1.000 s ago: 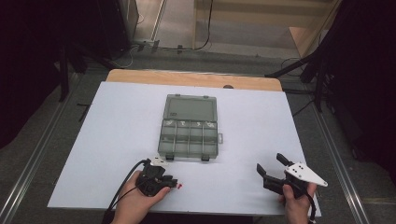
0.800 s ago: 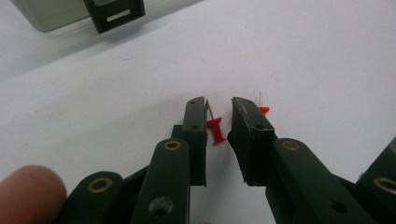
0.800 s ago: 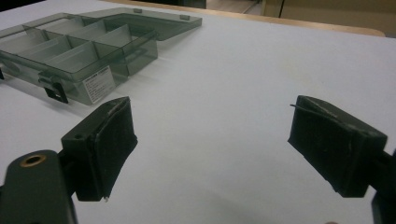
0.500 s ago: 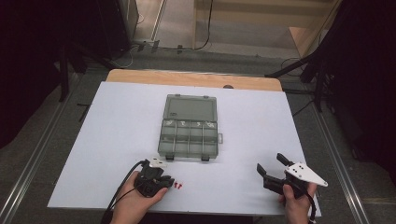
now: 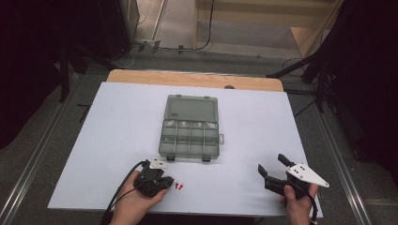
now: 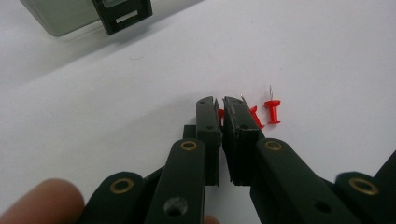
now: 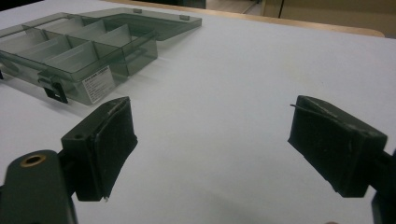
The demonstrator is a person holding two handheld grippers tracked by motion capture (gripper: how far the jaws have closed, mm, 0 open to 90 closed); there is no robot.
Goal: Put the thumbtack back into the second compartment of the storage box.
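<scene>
Two red pushpins [image 5: 179, 186] lie on the white sheet near the front edge. My left gripper [image 5: 170, 182] lies low at them. In the left gripper view its jaws [image 6: 219, 103] are closed to a narrow slit on one red pushpin [image 6: 255, 116], whose red shows in the slit and beside the right jaw. The other pushpin [image 6: 272, 110] rests free just to the right. My right gripper [image 5: 271, 162] is held at the front right, open, with nothing between its jaws [image 7: 210, 112]. A clear grey compartment box [image 5: 190, 126] sits mid-table, lid open and laid flat behind it.
The white sheet [image 5: 117, 140] covers a wooden table [image 5: 197, 79]. The box's compartments [image 7: 84, 51] look bare in the right gripper view. A black latch [image 6: 122, 16] of the box sits just ahead of my left gripper. Dark stands and cables ring the table.
My left gripper has edged slightly toward the pushpins at the front edge. The right gripper and the box have not moved.
</scene>
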